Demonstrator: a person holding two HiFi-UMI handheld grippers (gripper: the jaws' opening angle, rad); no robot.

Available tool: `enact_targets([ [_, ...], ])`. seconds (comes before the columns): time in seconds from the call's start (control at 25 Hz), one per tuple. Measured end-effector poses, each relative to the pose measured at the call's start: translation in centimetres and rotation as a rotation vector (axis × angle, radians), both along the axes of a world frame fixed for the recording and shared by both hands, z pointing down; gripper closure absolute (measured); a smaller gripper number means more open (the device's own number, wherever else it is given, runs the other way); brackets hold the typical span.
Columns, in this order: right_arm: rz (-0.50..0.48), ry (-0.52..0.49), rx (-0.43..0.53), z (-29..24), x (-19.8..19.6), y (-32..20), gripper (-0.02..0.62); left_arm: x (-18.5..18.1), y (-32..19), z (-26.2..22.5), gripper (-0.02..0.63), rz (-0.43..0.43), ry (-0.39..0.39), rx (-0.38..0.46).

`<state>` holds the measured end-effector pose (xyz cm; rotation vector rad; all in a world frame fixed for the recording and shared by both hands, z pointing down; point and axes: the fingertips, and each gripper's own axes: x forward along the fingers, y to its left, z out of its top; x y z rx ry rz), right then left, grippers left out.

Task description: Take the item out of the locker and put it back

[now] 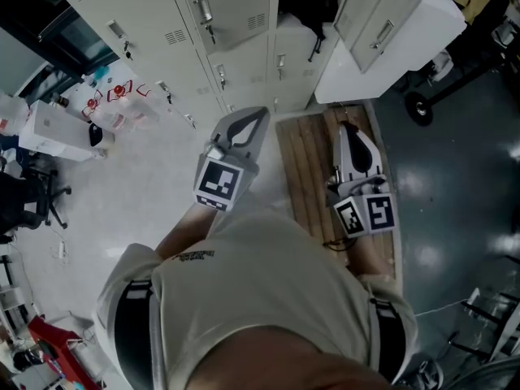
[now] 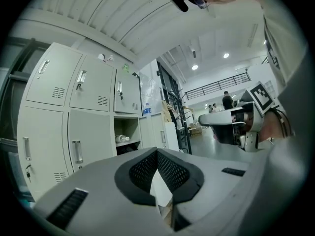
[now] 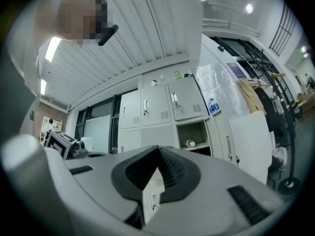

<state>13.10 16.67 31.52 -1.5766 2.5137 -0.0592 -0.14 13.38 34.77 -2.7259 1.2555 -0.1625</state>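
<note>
Grey lockers (image 1: 236, 15) are standing ahead of two empty grippers.
Head view: the left gripper (image 1: 258, 114) and right gripper (image 1: 345, 128) are pointing at the lockers, where one door (image 1: 378, 15) is hanging open. Left gripper view: its fingers (image 2: 142, 173) are pressing together on nothing, and a bottle (image 2: 121, 138) is lying on the open compartment's shelf. Right gripper view: its fingers are likewise meeting, empty, with the bottle well beyond.

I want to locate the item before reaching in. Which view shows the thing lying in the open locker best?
The right gripper view: the open compartment faces it squarely, with the pale item lying on its shelf. The left gripper view shows the item at an angle. The head view shows only the compartment's dark inside.
</note>
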Motion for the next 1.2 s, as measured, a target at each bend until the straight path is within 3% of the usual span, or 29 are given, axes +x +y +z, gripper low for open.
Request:
enact_targets([
  [0.48,-0.047,-0.015,0.019,0.4,-0.1,-3.8,0.592,0.4,-3.5,-0.5,0.594,-0.03,0.001,0.021],
  [1.2,-0.008,0.01,-0.026,0.8,-1.8,-16.6,0.592,-0.2,-16.5,-0.4,0.594,0.035,0.022,-0.007],
])
